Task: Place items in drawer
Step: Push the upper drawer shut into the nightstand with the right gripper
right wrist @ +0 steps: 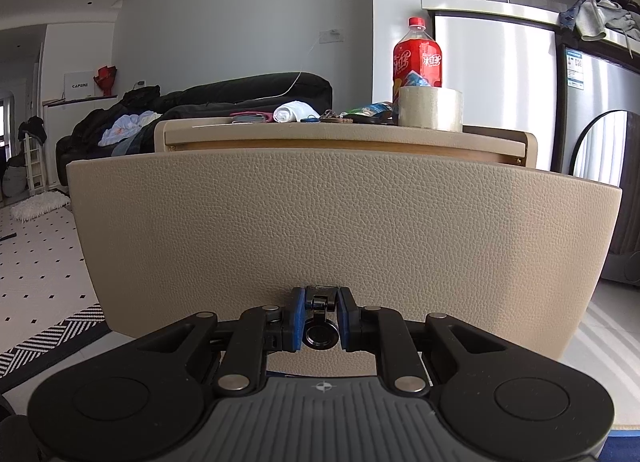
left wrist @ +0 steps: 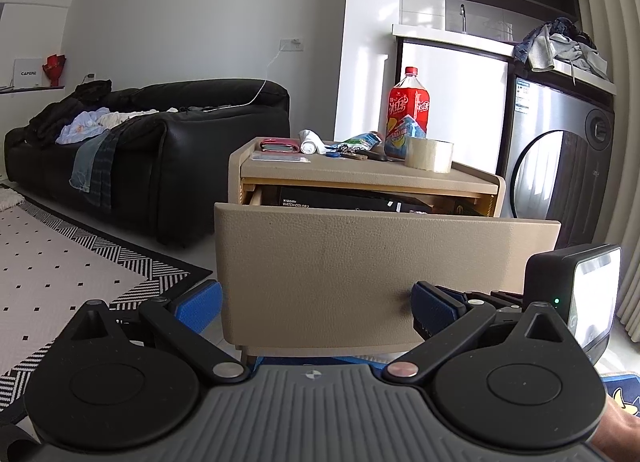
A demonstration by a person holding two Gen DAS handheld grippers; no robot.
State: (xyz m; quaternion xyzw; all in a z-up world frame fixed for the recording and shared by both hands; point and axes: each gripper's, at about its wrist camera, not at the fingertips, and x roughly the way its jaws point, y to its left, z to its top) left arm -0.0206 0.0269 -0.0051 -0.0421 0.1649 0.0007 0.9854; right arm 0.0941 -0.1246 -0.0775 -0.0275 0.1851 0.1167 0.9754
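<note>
So, drawer (right wrist: 344, 222) is pulled partway out, its beige front filling the centre of the right wrist view, and my right gripper (right wrist: 319, 320) is pinched on the small black pull handle (right wrist: 320, 300) at the lower middle of that front. My left gripper (left wrist: 316, 308) is spread wide with nothing between the pads, sitting low in front of the drawer face in the left wrist view; the blue fingers (left wrist: 200, 306) flank the front panel, contact I cannot confirm. The nightstand (left wrist: 472, 182) top holds the items, none moved in yet: red bottle (left wrist: 407, 110) and tape roll (left wrist: 429, 154) toward the right, white rolled cloth (left wrist: 312, 141), keys (left wrist: 344, 151), a snack packet (left wrist: 362, 140) and a pink wallet-like case (left wrist: 280, 145) toward the left. Inside the open gap I can see a black box (left wrist: 344, 200) that reads as a watch box. My read: the opening step is about done, maybe a bit more pull needed, and all of the placing is left. The sofa (left wrist: 160, 134) at left is not involved.
</note>
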